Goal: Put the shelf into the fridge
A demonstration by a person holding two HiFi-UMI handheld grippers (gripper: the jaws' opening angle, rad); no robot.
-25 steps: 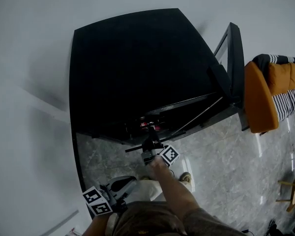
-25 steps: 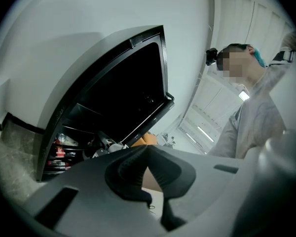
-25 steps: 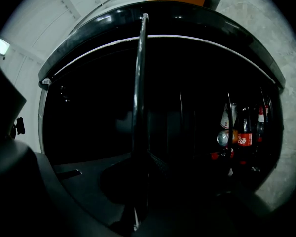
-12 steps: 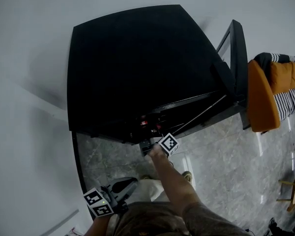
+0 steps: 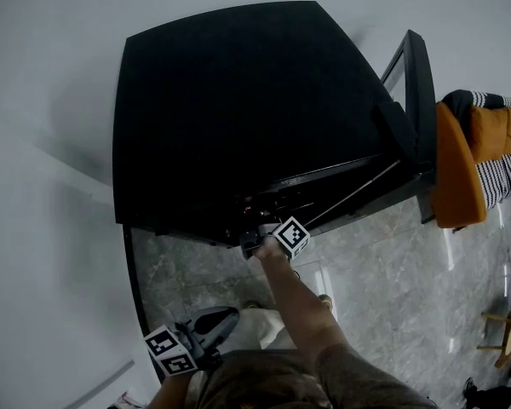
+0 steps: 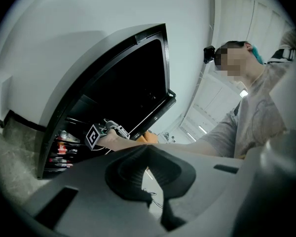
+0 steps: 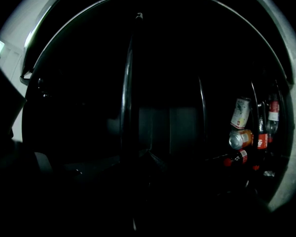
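Grey-walled room, dark fridge [image 5: 238,100] at twelve o'clock: I'm pinching the stiff, probably fragile shelf [image 7: 127,83] by its near edge in the right gripper [image 7: 148,154], left gripper [image 6: 147,149] hanging closed and empty.

Inside the dark fridge [image 7: 170,127] an orange can [image 7: 239,138] is lying sideways — a white-labelled can [image 7: 240,112] is tilting just above it. A thin bar [image 7: 127,83] is running upright well to its left.
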